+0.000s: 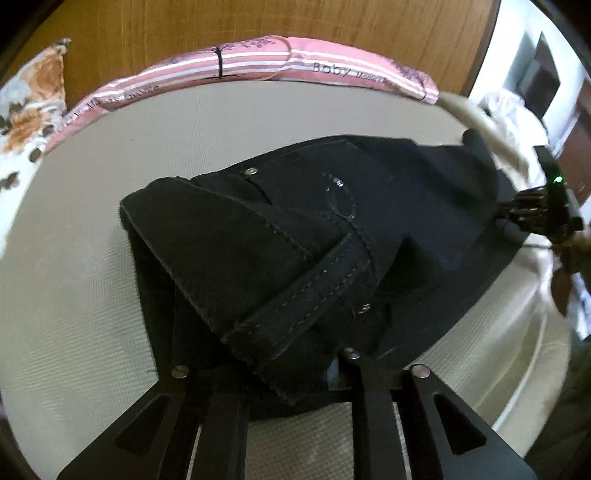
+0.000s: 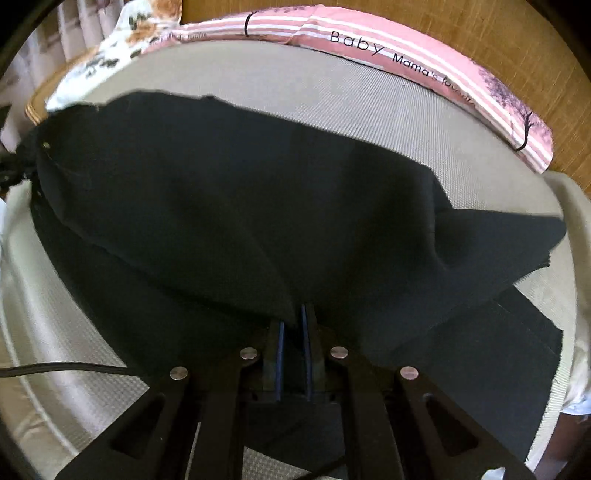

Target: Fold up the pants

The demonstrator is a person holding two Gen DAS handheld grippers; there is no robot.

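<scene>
A grey woven bed surface [image 1: 110, 229] fills the left wrist view, with a pink striped pillow [image 1: 258, 62] printed "Baby" lying along its far edge against a wooden headboard [image 1: 258, 22], and a floral cushion [image 1: 33, 99] off at the far left. Right in front of the camera sit the black pants [image 1: 280, 236], waistband end up close: you can see the stitched band, a pocket seam and two metal rivets. That thick band drapes straight over the left gripper [image 1: 295, 373], covering its fingertips, so whether the jaws press on the cloth I cannot tell; the fabric certainly lies between and over them. Across the pants at the right edge, the right gripper [image 1: 535, 210] shows as a dark block with a green light, sitting at the far end of the garment. Over to the right wrist view: same grey surface [image 2: 369, 122], same pink pillow [image 2: 406, 55] curving along the top, floral cushion [image 2: 122, 48] top left. Here the pants [image 2: 236, 206] spread as a broad plain black sheet, lifted into a tent whose peak runs down into the right gripper [image 2: 293, 314]. Its blue-edged pads [image 2: 280, 332] stand nearly together, pinched on a fold of that cloth. More black fabric lies flat on the bed below and to the right.
</scene>
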